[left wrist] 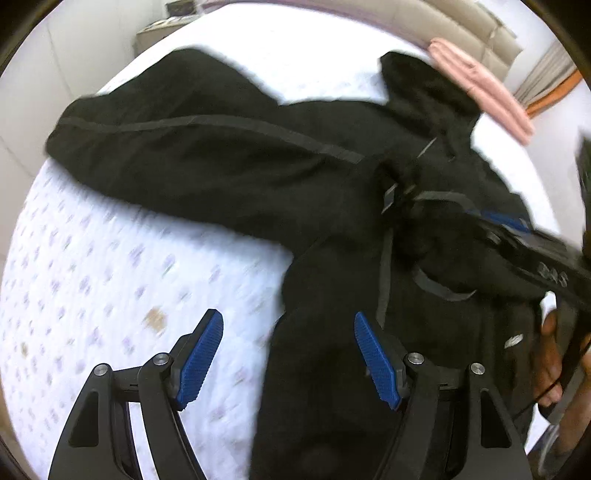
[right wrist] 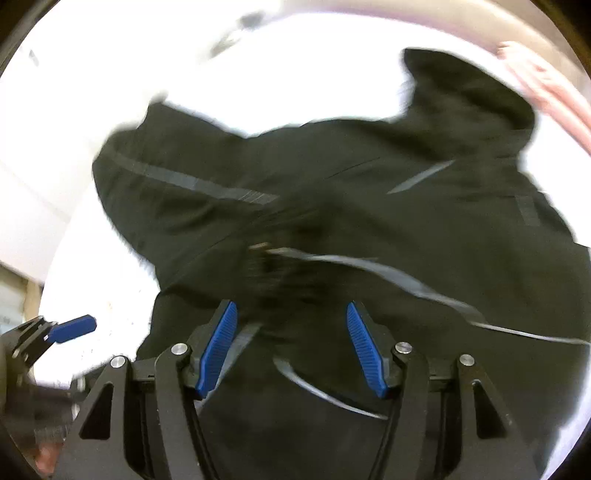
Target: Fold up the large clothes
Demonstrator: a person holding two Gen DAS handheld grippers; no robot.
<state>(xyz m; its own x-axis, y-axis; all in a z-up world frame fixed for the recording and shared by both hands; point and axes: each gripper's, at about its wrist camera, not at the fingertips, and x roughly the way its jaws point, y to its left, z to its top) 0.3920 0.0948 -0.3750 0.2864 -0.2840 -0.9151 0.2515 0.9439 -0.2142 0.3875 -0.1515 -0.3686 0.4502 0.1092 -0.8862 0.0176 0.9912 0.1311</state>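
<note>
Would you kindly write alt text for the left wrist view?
A crumpled black jacket with grey seam tape lies spread across a white patterned bedsheet. The left tongs hang open over its near edge, blue ribbed pads apart. A folded pink cloth rests beyond.

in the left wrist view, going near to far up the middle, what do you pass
left gripper, jaws open → black jacket spread on the patterned bed sheet → bare white sheet beyond it → beige headboard at the far edge
</note>
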